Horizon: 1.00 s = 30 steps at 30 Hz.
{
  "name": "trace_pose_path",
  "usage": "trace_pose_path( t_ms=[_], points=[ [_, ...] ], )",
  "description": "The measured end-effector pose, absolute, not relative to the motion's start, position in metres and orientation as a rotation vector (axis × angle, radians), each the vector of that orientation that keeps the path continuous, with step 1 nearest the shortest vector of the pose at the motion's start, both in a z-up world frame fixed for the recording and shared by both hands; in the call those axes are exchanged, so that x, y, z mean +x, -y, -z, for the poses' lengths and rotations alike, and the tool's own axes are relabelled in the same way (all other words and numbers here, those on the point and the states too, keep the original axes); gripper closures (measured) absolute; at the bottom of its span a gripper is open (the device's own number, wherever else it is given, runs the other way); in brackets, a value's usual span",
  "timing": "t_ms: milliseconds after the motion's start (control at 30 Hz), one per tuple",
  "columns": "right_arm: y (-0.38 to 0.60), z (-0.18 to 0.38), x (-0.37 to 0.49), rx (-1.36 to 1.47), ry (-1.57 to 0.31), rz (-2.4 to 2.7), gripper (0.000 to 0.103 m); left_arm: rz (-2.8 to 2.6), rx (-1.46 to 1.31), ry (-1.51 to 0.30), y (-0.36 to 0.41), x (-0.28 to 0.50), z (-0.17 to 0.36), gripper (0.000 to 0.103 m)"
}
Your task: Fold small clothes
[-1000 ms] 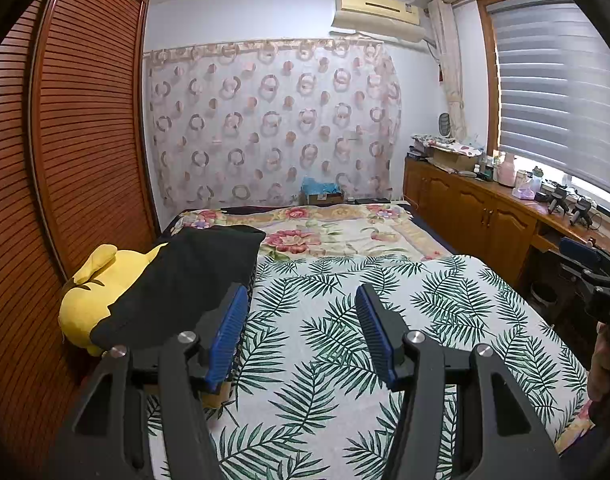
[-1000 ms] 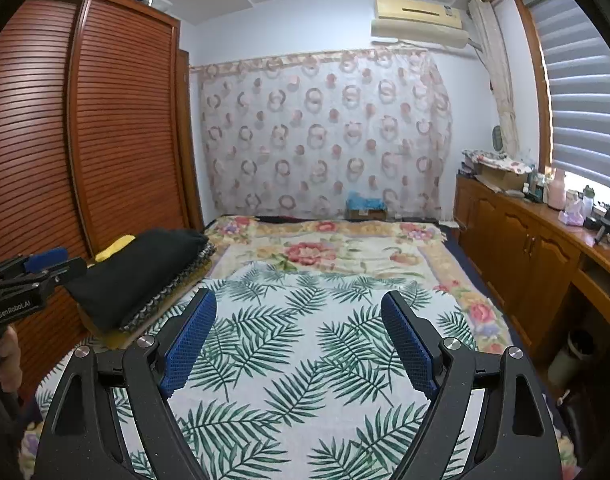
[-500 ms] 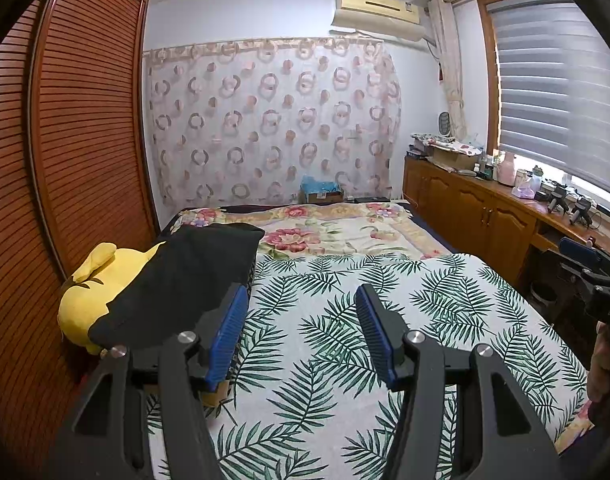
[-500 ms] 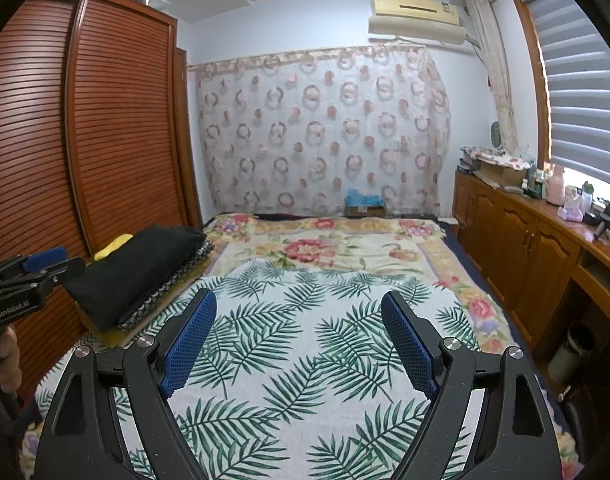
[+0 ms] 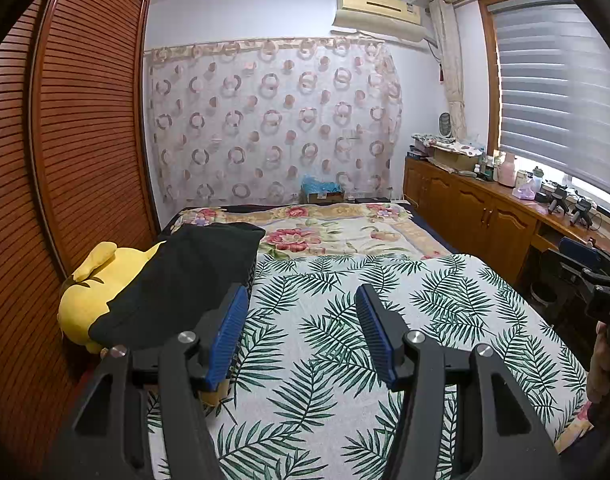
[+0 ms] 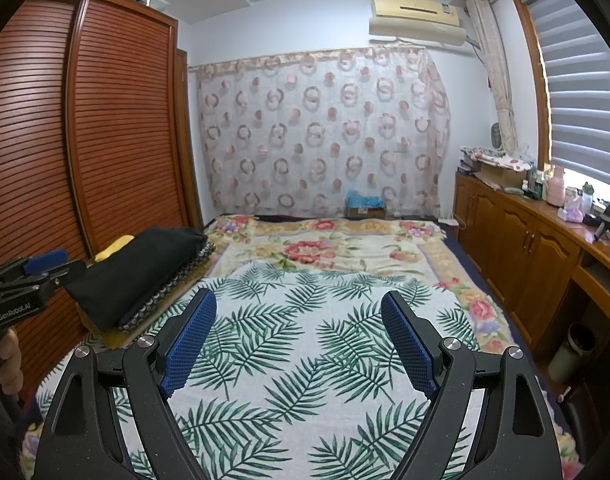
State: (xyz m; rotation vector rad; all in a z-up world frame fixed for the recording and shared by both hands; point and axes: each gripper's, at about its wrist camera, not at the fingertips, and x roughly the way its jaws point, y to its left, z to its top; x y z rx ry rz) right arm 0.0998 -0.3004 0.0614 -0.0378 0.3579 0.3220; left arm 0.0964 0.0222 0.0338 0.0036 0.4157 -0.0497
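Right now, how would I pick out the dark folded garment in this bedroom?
Start at the louvred wooden wardrobe along the bed's left side. On the bed beside it lies a yellow plush toy; the black folded garment lies draped over it, the only plain dark fabric against the leaf-print sheet.

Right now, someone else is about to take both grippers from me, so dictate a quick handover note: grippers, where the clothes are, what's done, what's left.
Left gripper: open, nothing between the jaws, held above the palm-leaf sheet.
Right gripper: open wider, also empty, above the same sheet.
Clothes: a stack of folded dark clothes sits at the bed's left edge by the louvered wardrobe, partly lying over a yellow plush toy. A patterned layer shows under the black top piece.
Done: cannot tell from the stack alone; no garment is laid out on the sheet.
Left: probably take a piece from the stack, spread it on the sheet and fold it.
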Motion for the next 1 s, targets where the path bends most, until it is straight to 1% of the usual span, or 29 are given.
trace_pose_path(
  t_ms=[1000],
  points=[
    [0.3018,-0.0594,0.1004,-0.035,-0.358,-0.320,0.017,0.050,0.002,-0.417,-0.0220,0.0959,-0.0336,0.047]
  ],
)
